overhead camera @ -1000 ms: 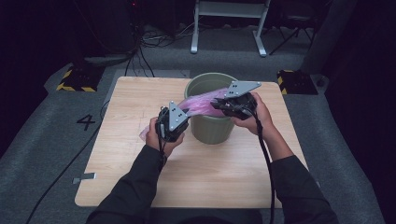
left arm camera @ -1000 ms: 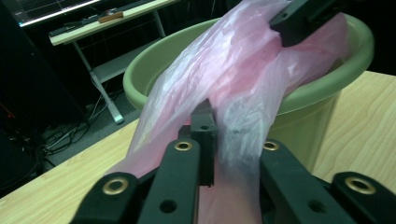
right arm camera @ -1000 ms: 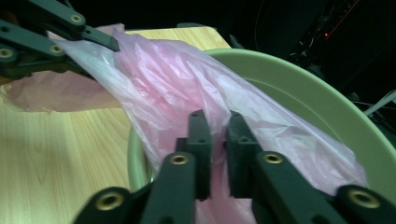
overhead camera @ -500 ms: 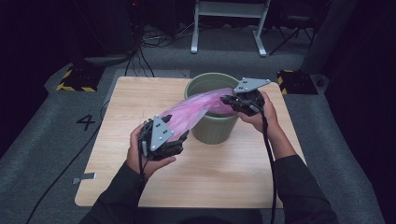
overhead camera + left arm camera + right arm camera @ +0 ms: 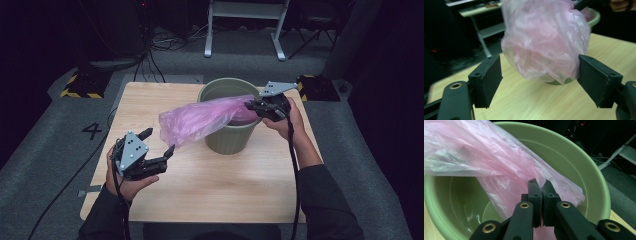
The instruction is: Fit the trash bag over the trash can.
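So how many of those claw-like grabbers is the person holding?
2. The left gripper is open over the table's near left, close to the pink bag's loose end. The right gripper is shut on the bag at the green bin's rim.

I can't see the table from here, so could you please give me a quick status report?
Left hand-held gripper open, off the bag. Right hand-held gripper shut on pink plastic bag at green bin rim. Bag drapes out over the bin. Nothing in the way.

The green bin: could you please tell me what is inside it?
One end of the pink bag dips into the bin, pinched by the right gripper. The bag covers part of the bin's floor.
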